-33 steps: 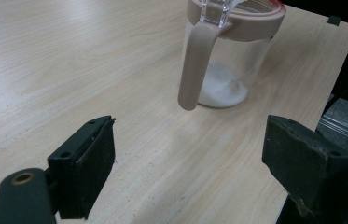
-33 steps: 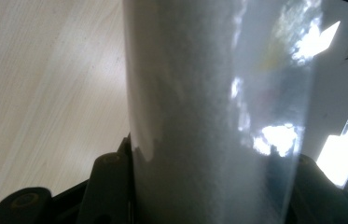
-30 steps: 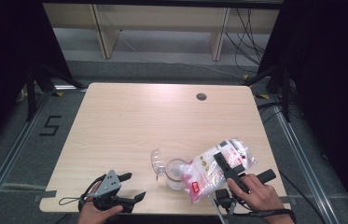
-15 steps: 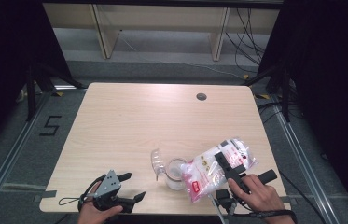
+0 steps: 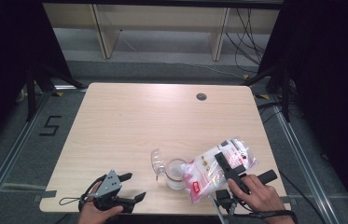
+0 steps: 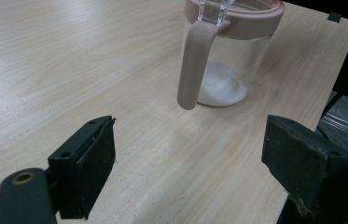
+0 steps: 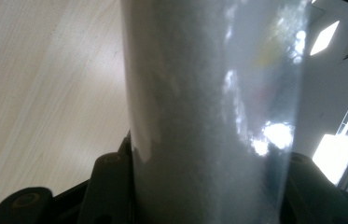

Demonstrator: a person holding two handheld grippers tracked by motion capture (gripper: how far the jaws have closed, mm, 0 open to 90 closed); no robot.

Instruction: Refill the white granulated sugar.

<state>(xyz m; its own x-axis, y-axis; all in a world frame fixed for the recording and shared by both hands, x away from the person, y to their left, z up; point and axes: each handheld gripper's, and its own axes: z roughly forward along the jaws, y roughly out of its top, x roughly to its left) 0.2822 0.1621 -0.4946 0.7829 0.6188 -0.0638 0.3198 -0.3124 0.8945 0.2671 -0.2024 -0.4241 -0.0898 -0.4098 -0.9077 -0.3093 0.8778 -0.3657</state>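
Observation:
A clear jar (image 5: 175, 173) with a pink rim stands near the table's front edge, its flip lid (image 5: 156, 161) open to the left. A little white powder (image 6: 222, 88) lies at its bottom, and a pink handle (image 6: 192, 65) hangs down its side. My right gripper (image 5: 223, 163) is shut on a clear plastic bag of white granules (image 5: 218, 168), held tilted with its lower end at the jar's mouth. The bag (image 7: 213, 112) stands between both jaws in the right gripper view. Left of the jar, my left gripper (image 5: 133, 186) rests open and holds nothing, its jaws (image 6: 190, 154) pointing at the jar.
The wooden table (image 5: 162, 116) has a round cable hole (image 5: 201, 96) at the back right. The jar and both hands sit close to the front edge. Shelving and cables lie beyond the far edge, and a "5" mark (image 5: 50, 126) is on the floor at left.

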